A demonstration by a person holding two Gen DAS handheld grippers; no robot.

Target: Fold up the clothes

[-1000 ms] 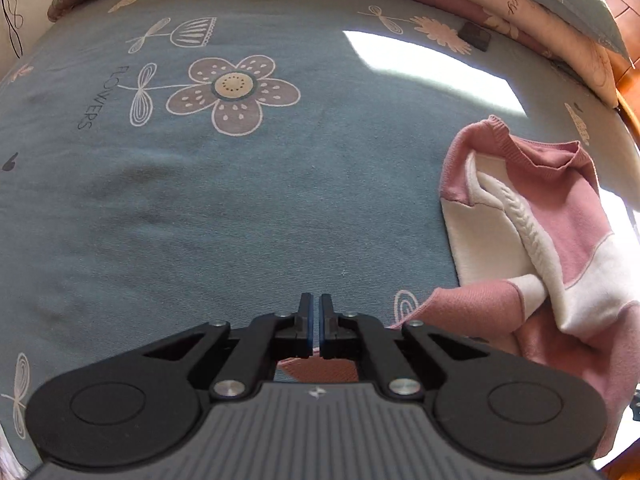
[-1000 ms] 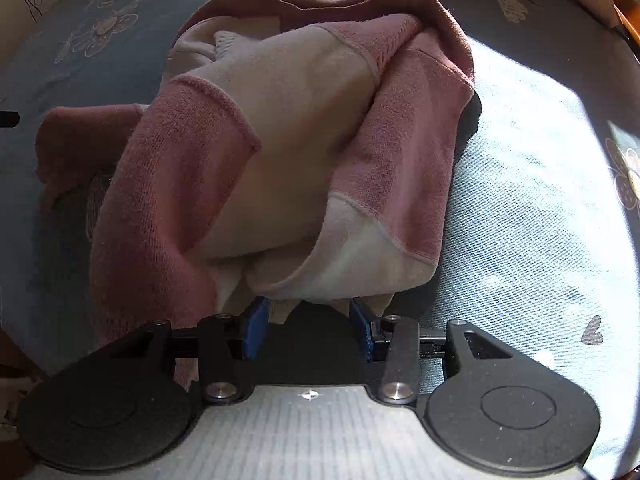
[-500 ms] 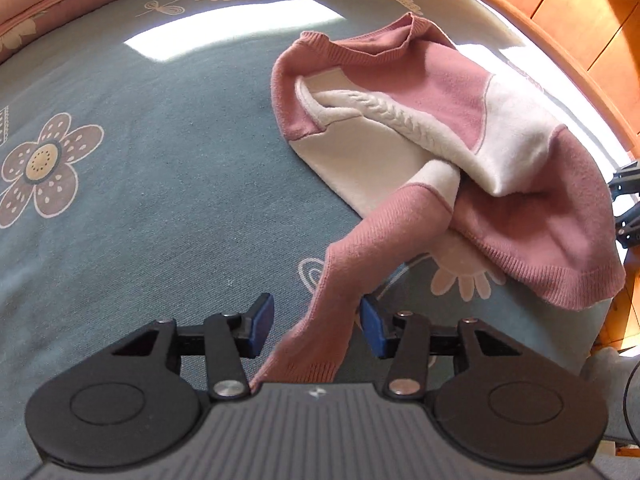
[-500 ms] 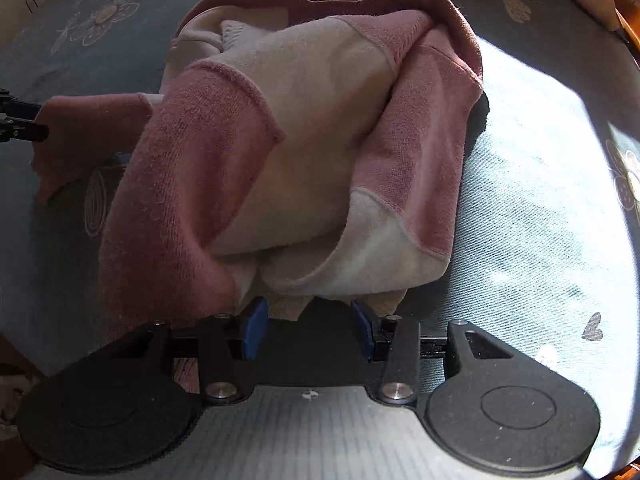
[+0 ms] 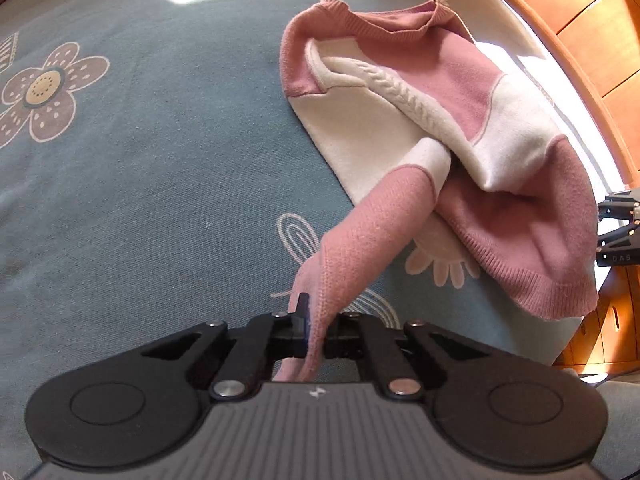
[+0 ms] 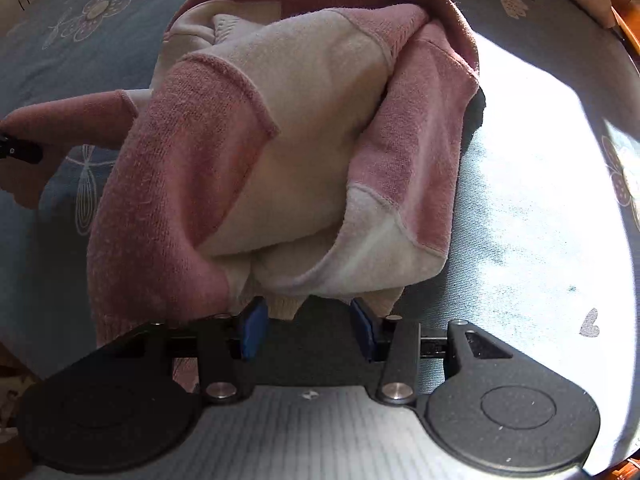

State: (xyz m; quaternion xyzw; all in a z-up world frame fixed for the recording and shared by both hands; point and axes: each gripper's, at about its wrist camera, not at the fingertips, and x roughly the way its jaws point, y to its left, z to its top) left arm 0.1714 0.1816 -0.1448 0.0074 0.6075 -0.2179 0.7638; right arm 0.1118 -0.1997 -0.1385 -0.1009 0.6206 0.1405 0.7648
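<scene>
Our left gripper (image 5: pixel 316 328) is clenched on the sweater's (image 5: pixel 432 128) pink sleeve (image 5: pixel 360 232); our right gripper (image 6: pixel 308 330) waits released beside its hem. Next, we judge, we draw that sleeve flat across the sweater.

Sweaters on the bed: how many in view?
1. A pink-and-cream sweater lies crumpled on the blue floral sheet, one sleeve pinched in the left gripper. Folds could hide another item.

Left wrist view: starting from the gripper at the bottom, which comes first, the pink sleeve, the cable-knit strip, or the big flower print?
1. Pink sleeve: pinched in the shut left gripper, running up and right.
2. Cable-knit strip: farther up, right of centre, on the sweater.
3. Big flower print: far left on the blue bedspread. It looks farthest, though not by much over the strip.
</scene>
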